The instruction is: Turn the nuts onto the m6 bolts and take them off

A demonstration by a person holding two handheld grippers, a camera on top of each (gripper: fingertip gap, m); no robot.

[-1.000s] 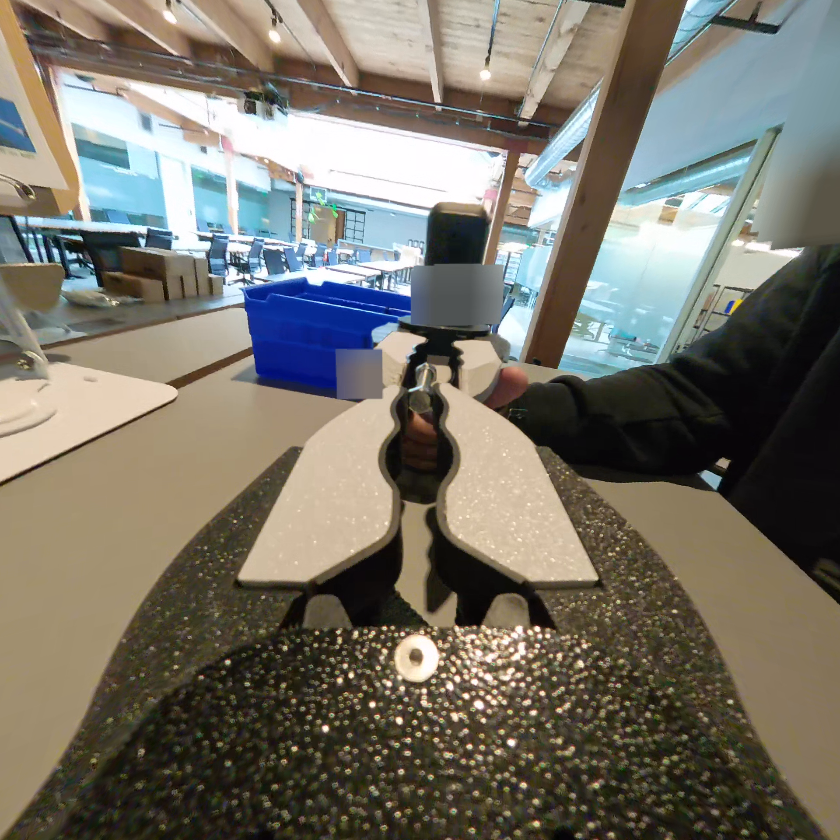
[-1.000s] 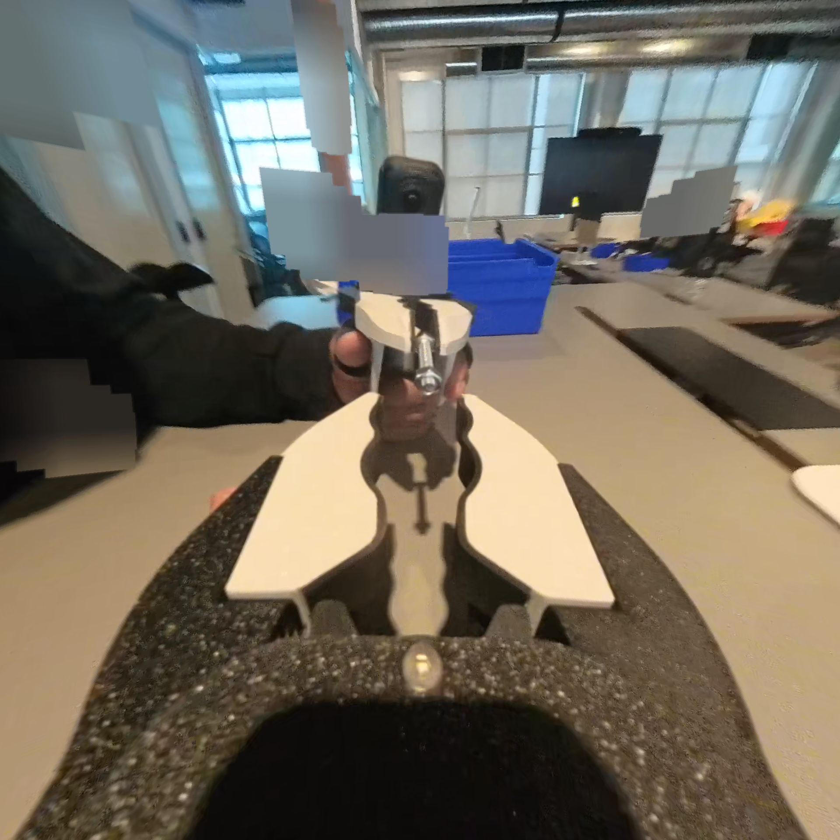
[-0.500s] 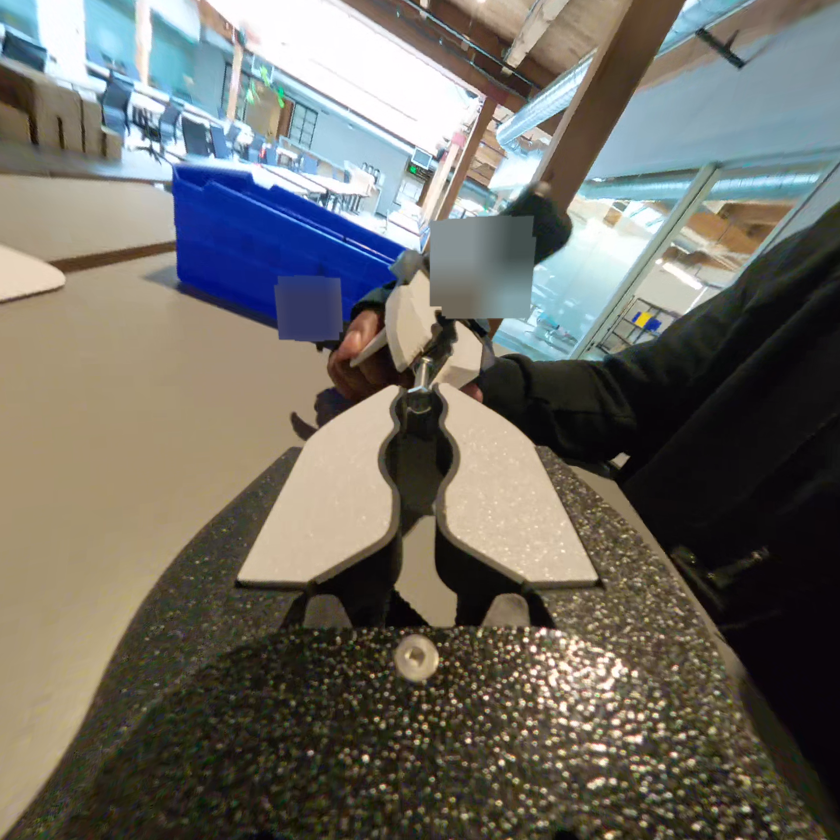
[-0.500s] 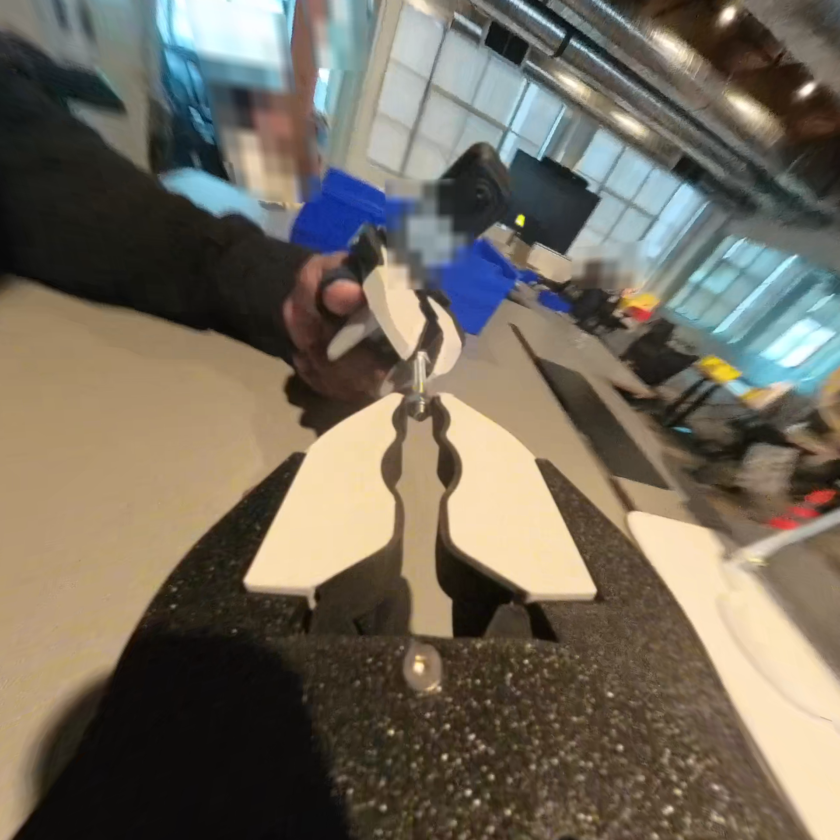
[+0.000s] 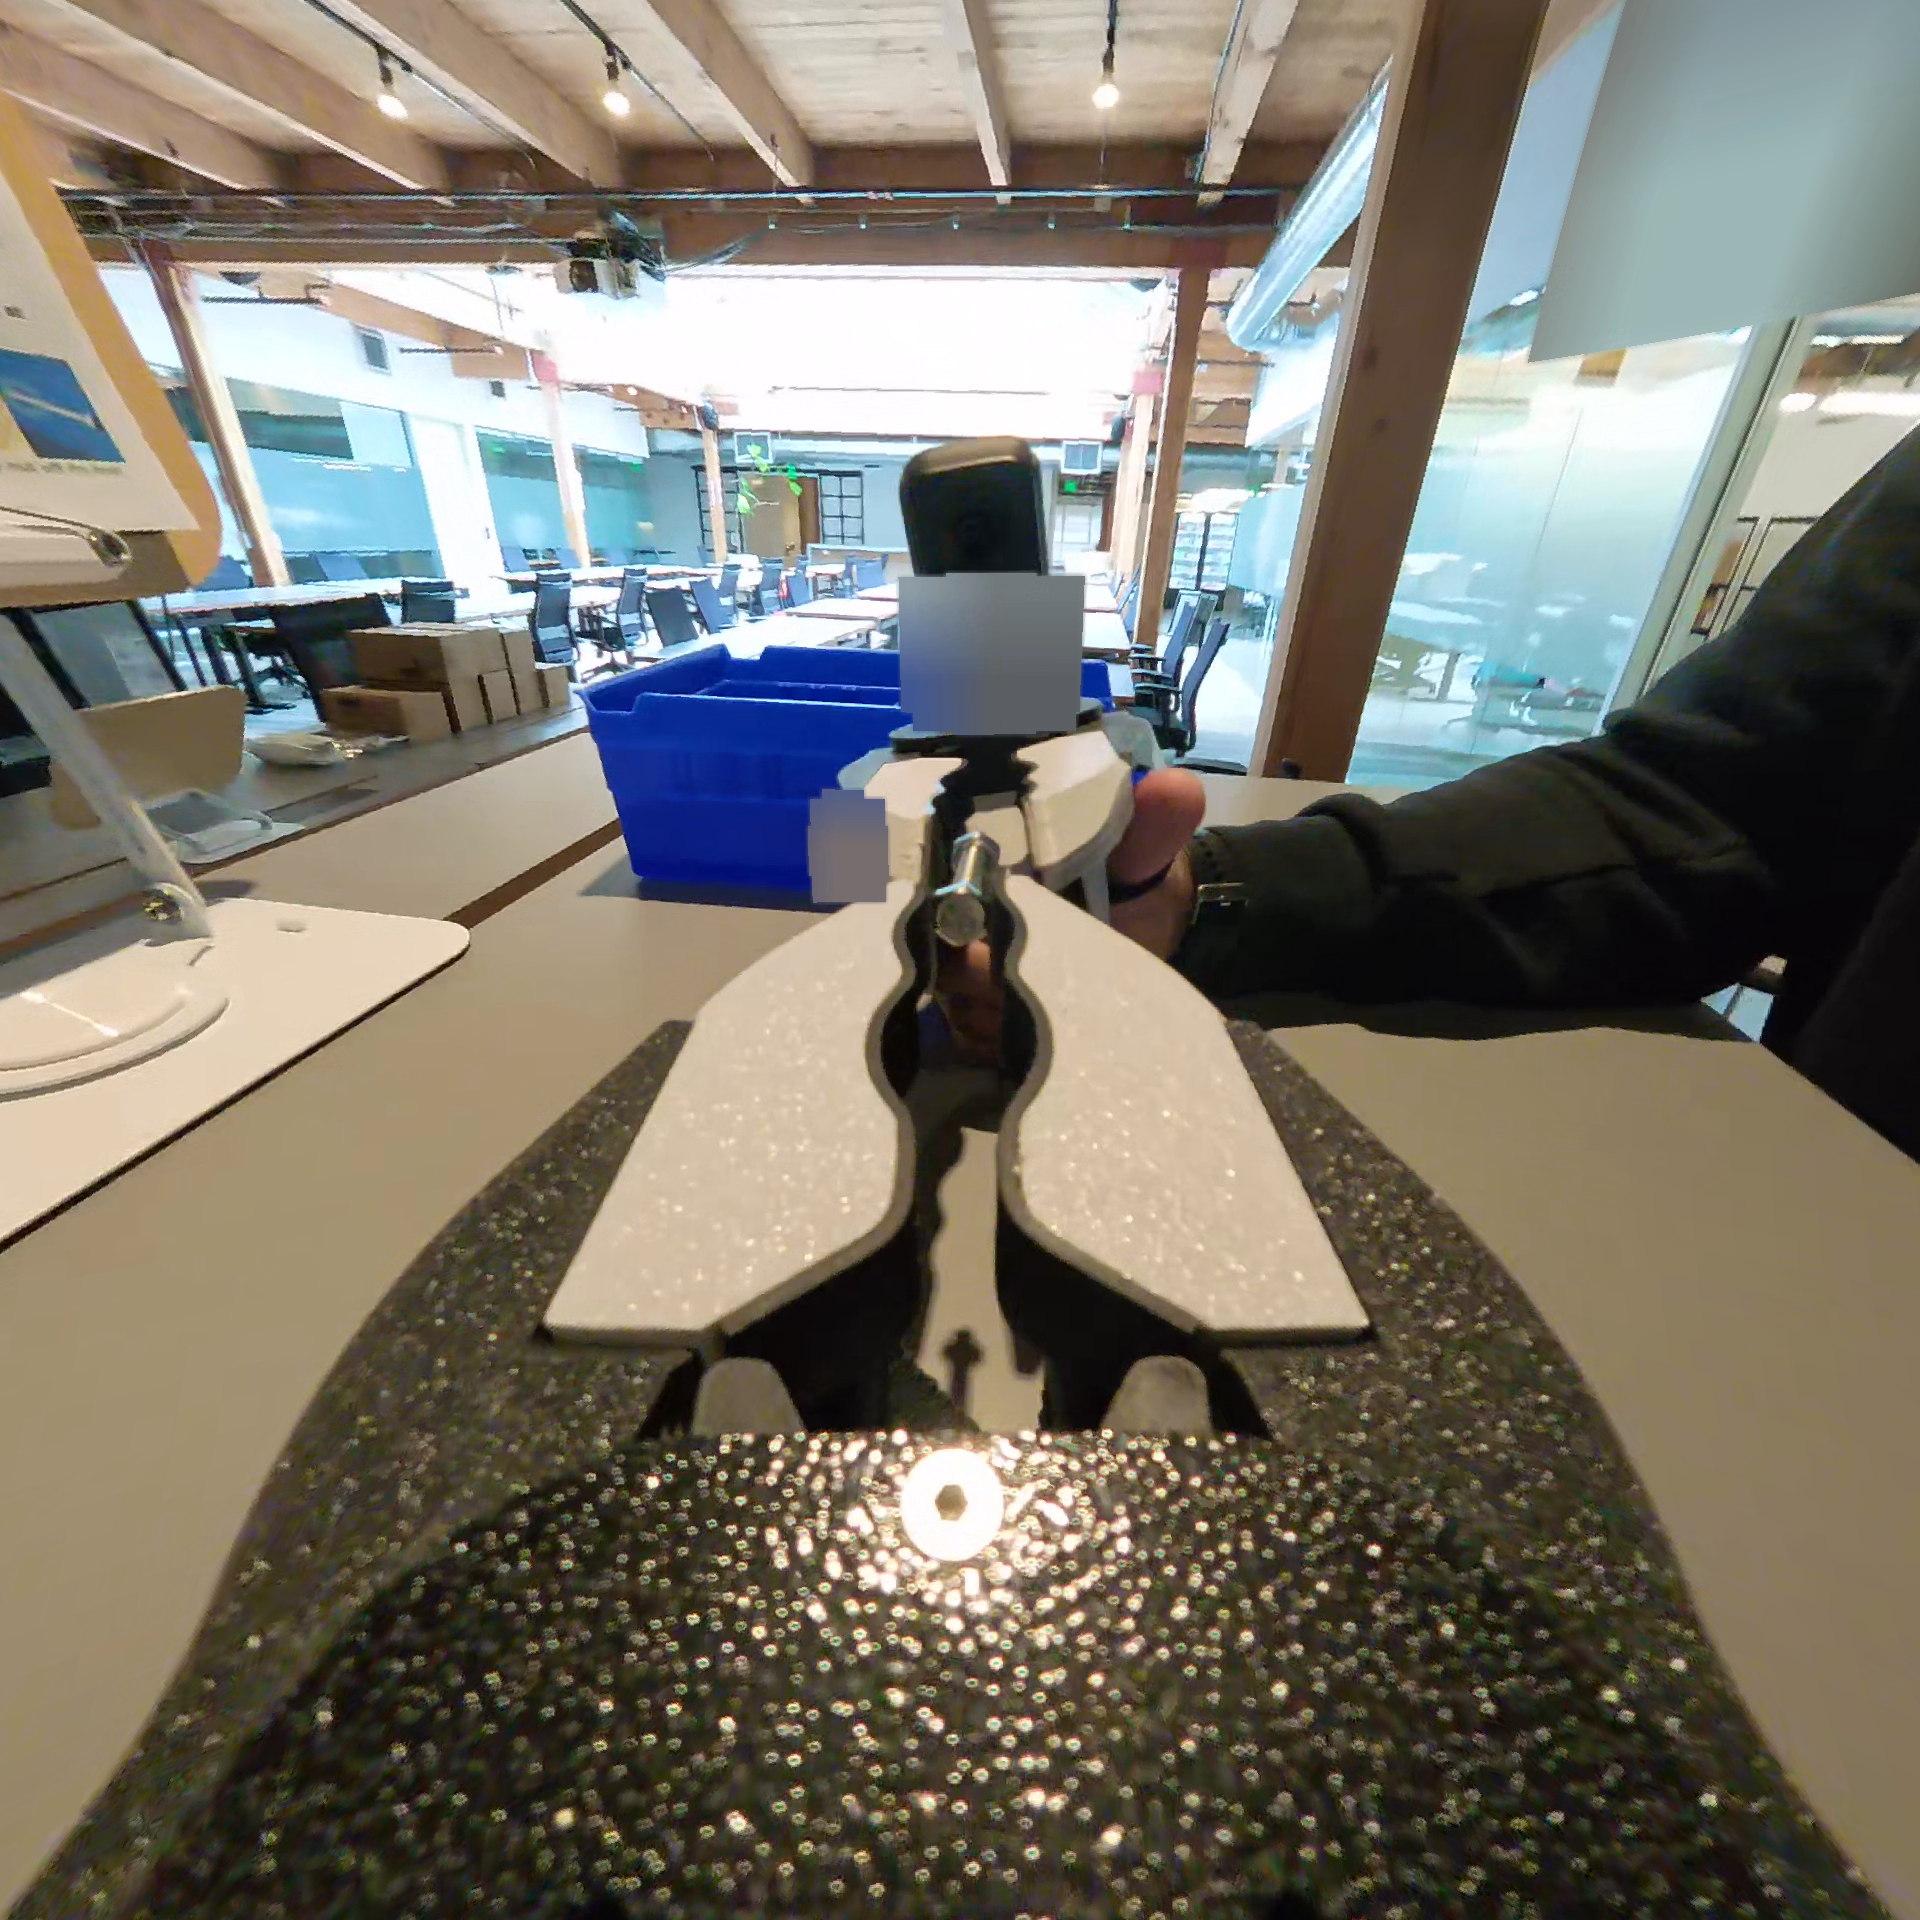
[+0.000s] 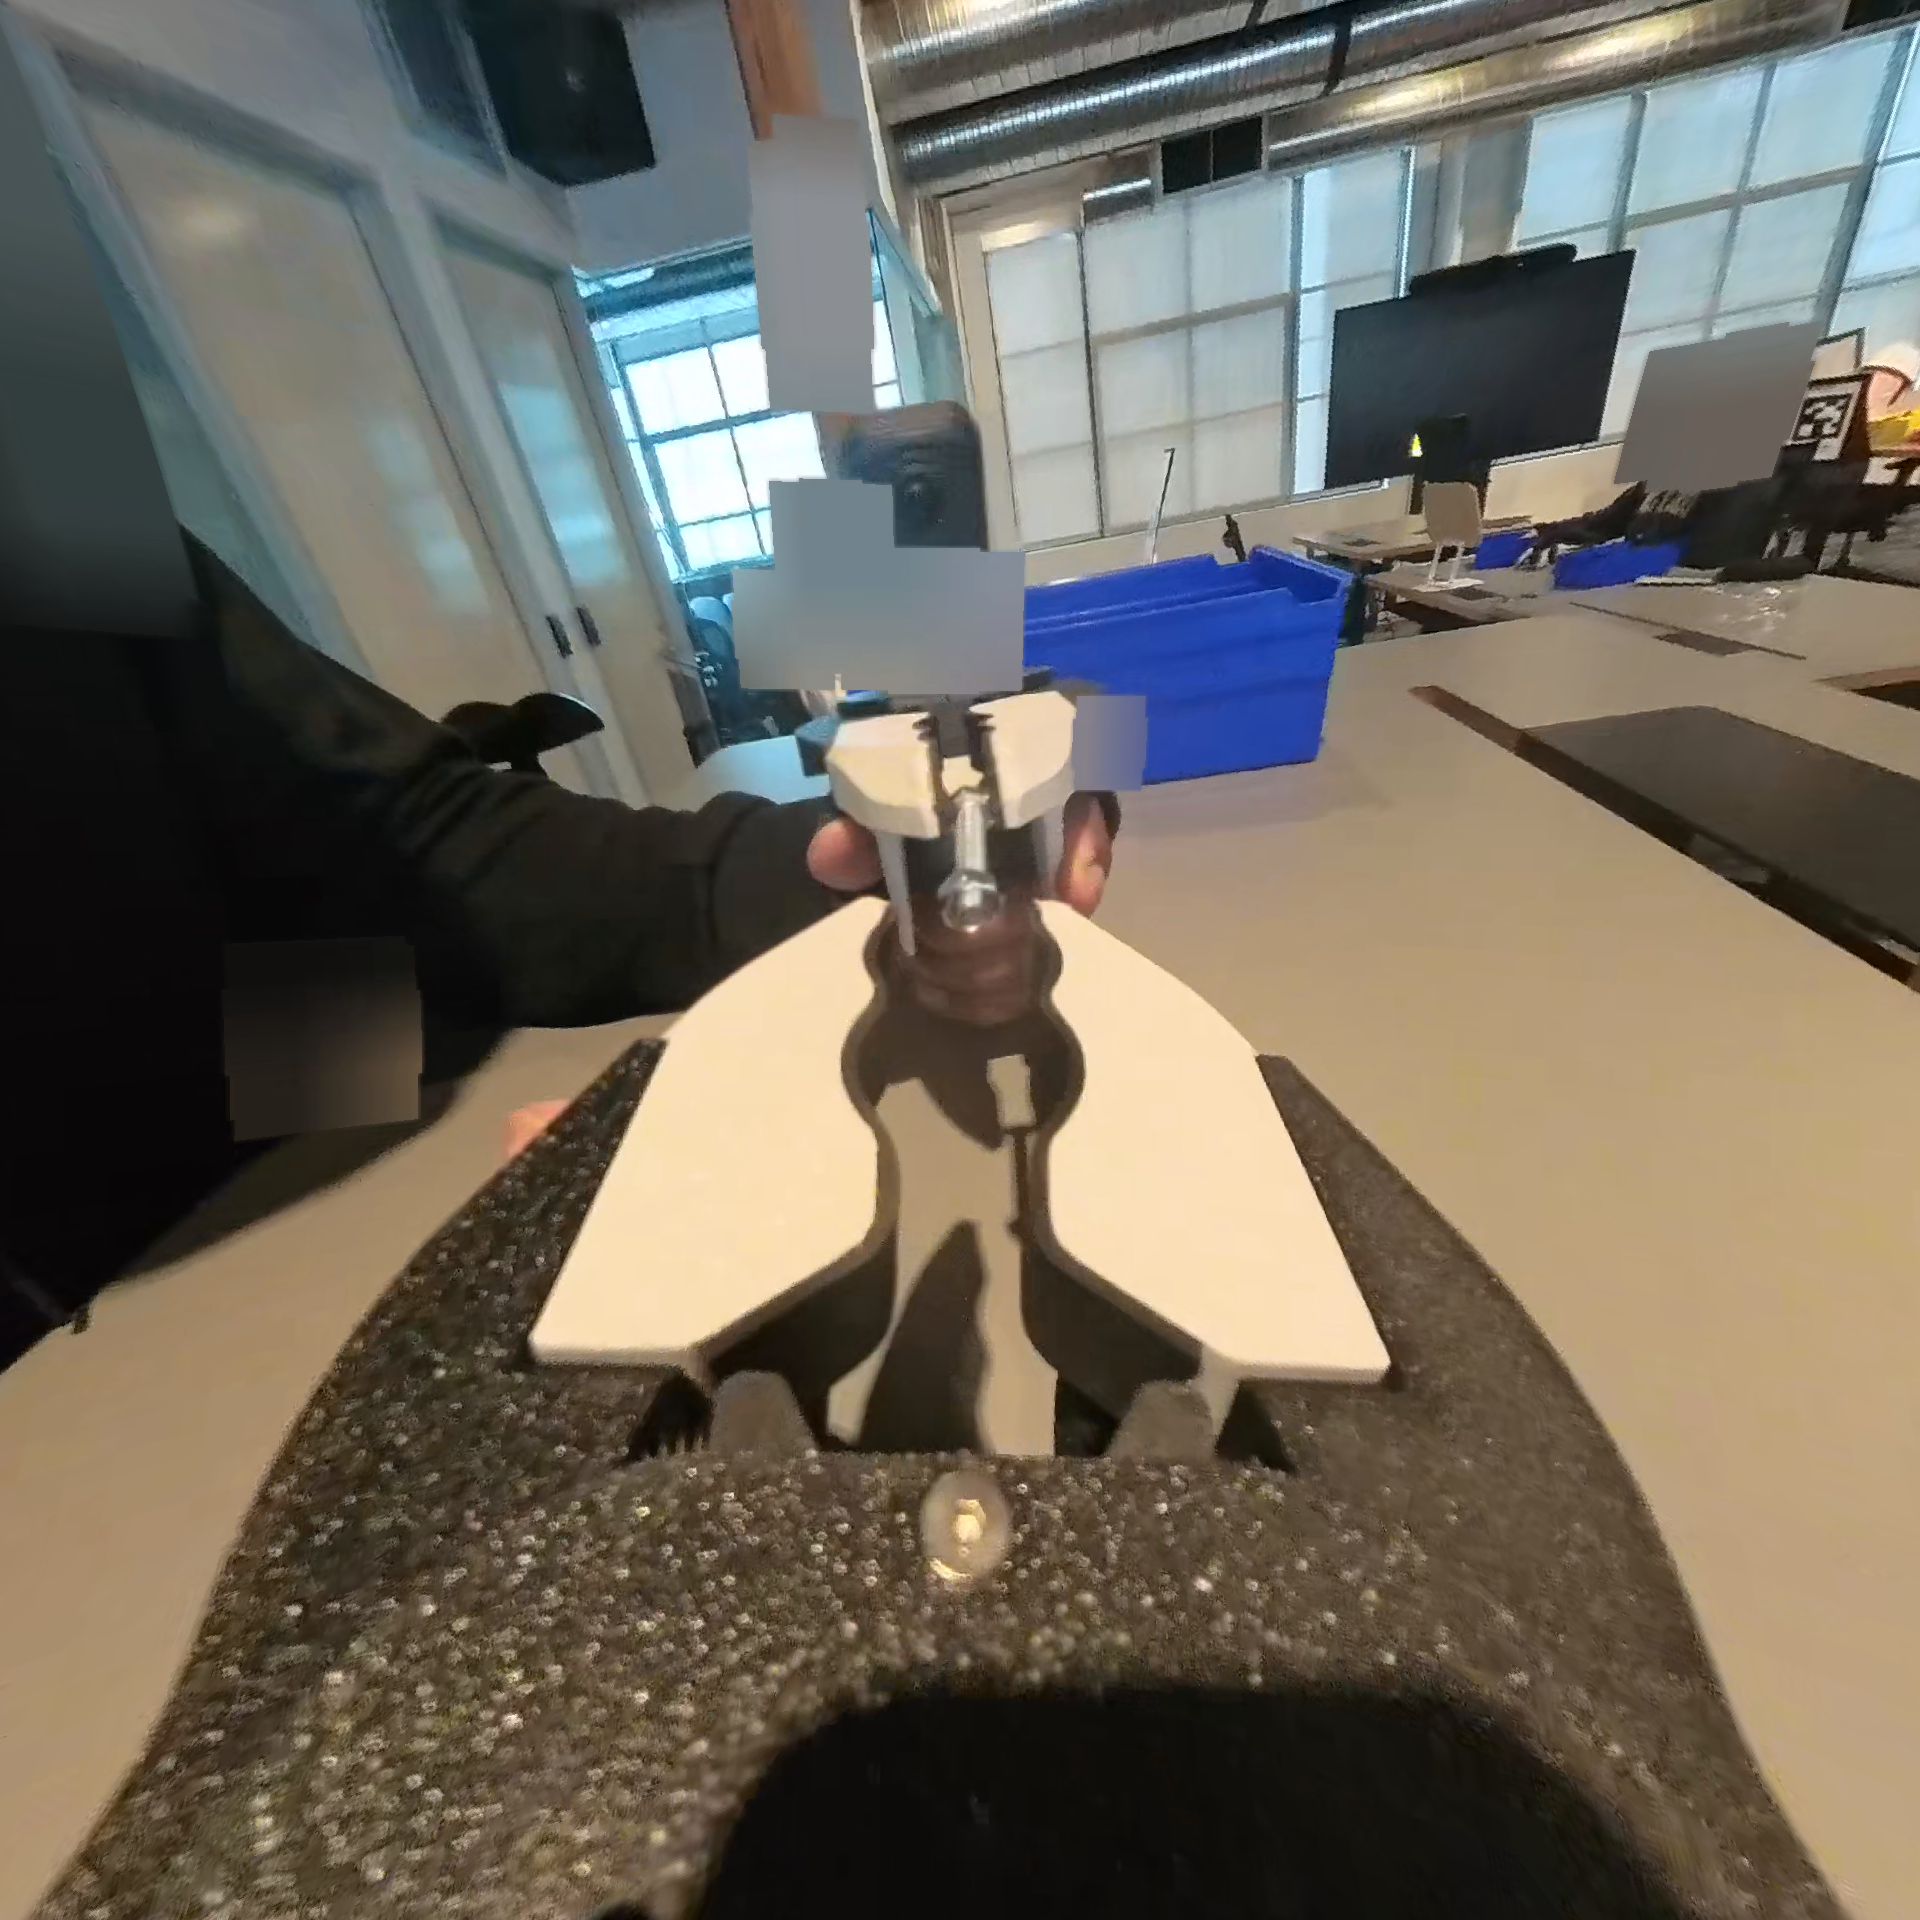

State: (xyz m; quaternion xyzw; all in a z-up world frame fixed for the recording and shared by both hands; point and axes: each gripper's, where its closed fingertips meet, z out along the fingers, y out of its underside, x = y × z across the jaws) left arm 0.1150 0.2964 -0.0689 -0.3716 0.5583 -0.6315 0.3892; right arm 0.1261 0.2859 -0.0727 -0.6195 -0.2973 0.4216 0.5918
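My two grippers face each other above the grey table (image 5: 312, 1195). My left gripper (image 5: 958, 909) is shut on a silver M6 bolt (image 5: 958, 916), whose shaft points away towards the right gripper. In the right wrist view the bolt (image 6: 966, 831) sticks out of the left gripper's white fingers (image 6: 894, 779), with a hex nut (image 6: 961, 900) near its free end. My right gripper (image 6: 961, 925) is open, with its fingertips on either side of the nut and not touching it. A hand in a black sleeve holds each gripper.
A blue bin (image 5: 727, 769) stands on the table behind the grippers and also shows in the right wrist view (image 6: 1195, 675). A white stand base (image 5: 260, 987) lies at the left. A black mat (image 6: 1714, 790) lies at the right. Both grippers' tips are close together, under 4 cm apart.
Half a second ago both grippers were rolled over and my right gripper was shut on the nut. Now both are level again and the right gripper has opened off the nut.
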